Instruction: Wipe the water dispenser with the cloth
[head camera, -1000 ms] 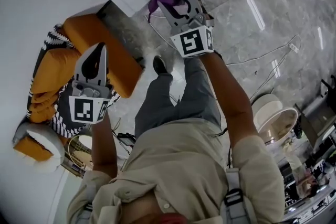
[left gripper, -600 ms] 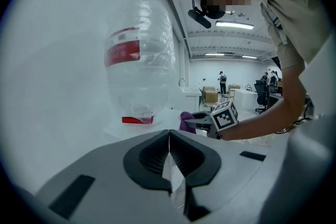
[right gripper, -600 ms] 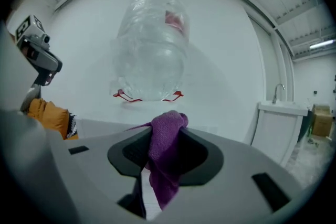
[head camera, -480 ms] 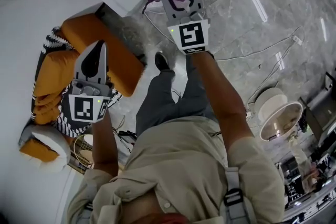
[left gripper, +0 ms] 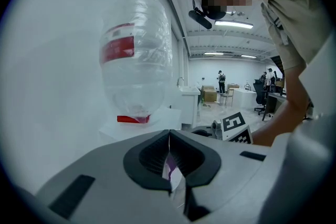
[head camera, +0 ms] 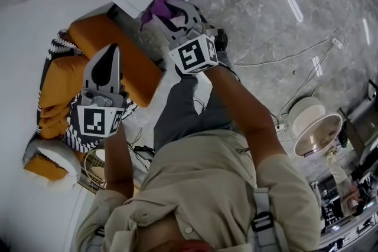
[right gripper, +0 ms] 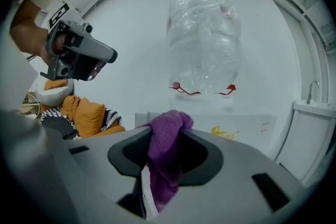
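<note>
Right gripper view shows the right gripper clamped on the purple cloth, which bunches above the fingertips and hangs down between them. Just beyond the fingers stands the white dispenser with a clear bottle on top; whether cloth and dispenser touch cannot be told. Its yellow mark and the bottle's red label are unreadable. The left gripper has its fingers pressed together, empty.
</note>
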Demonstrator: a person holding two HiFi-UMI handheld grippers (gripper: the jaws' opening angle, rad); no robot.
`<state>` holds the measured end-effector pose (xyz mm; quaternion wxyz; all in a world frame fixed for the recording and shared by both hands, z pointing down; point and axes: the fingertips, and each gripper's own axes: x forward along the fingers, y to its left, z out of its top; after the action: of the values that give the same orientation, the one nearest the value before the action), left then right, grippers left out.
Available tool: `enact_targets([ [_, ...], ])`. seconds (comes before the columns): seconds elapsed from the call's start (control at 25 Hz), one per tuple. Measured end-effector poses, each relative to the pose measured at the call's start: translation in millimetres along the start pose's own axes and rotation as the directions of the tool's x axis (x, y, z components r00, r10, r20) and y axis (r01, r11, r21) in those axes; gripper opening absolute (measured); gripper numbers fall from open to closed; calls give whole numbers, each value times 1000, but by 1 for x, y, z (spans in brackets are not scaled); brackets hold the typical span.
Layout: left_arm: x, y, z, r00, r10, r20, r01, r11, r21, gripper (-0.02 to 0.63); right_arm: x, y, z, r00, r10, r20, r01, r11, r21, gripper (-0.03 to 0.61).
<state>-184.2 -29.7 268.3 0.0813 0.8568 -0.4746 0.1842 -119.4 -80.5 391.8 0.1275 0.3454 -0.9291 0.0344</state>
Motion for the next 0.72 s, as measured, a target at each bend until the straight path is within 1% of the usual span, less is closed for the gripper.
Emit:
enact_targets([
  [0.12,2,-4,0,1000,1,-2,-1,1000,0,20,-5,-21,-5,1000,-27,-10,27,999,-25,141],
  [0.24,5,-9,2,1000,1,-6,-1,1000,2,20,-13,-64,-9,995,-102,-16,102,994,-29,141],
  [0.32,7,-11,2,1000,4,-8,-4,1000,1,20,-19,-102,-12,985,-174,-19,173,985,-6,143],
  [0.4,9,-12,1,1000,6,-10,-6,1000,0,20,-26,-140,-15,967,-252,-27,253,967,41,143],
  [0.48,11,-13,1,1000,6,-12,-6,1000,-1,20,-30,-168,-17,951,-306,-35,308,947,86,143],
  [0.56,12,-14,3,1000,8,-11,-8,1000,-1,20,-31,-180,-16,946,-322,-35,324,941,99,143],
  [0.72,13,-15,4,1000,13,-11,-13,1000,0,20,-33,-177,-15,945,-327,-30,328,937,124,141],
])
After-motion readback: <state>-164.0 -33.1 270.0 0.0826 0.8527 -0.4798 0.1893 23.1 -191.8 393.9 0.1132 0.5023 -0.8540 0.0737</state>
